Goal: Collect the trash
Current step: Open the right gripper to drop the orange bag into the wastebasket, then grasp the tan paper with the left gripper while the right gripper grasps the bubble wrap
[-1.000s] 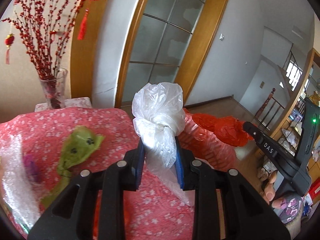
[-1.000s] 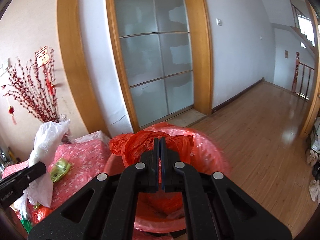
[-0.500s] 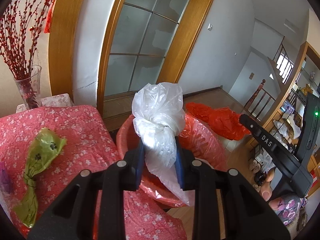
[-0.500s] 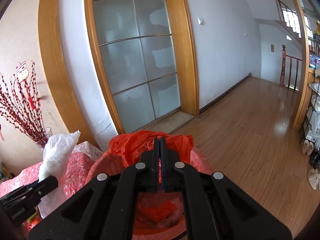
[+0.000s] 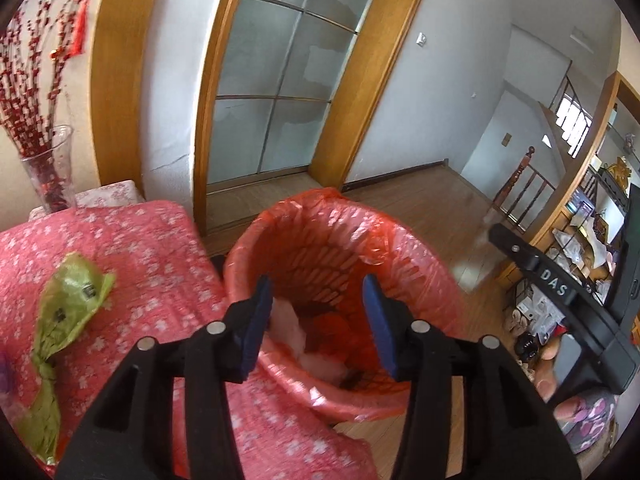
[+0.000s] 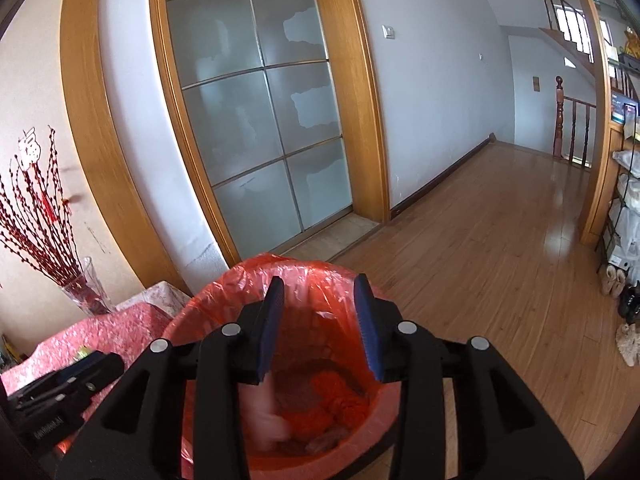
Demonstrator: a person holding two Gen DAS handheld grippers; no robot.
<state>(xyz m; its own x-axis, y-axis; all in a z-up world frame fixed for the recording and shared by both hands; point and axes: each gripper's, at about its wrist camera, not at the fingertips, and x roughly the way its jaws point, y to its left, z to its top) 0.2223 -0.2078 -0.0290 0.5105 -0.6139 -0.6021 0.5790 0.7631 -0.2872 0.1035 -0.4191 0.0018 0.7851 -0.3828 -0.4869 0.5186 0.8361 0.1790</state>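
A bin lined with a red bag [image 5: 420,264] stands beside the table; it also shows in the right wrist view [image 6: 224,292]. My left gripper [image 5: 318,320] is open above it. The clear plastic bag [image 5: 292,326] lies inside, seen blurred in the right wrist view [image 6: 266,416]. The red plastic bag [image 6: 340,394] also lies inside. My right gripper [image 6: 320,324] is open over the bin. A green bag [image 5: 68,308] lies on the pink tablecloth [image 5: 152,248].
A glass vase of red twigs [image 5: 48,176] stands at the table's far corner, by a frosted sliding door [image 5: 276,80]. Wooden floor [image 6: 500,248] stretches right, with shelves and shoes [image 6: 624,280] at the far right.
Both grippers have opened. The clear bag left my left gripper and dropped into the bin. The red bag left my right gripper and now lies in the bin.
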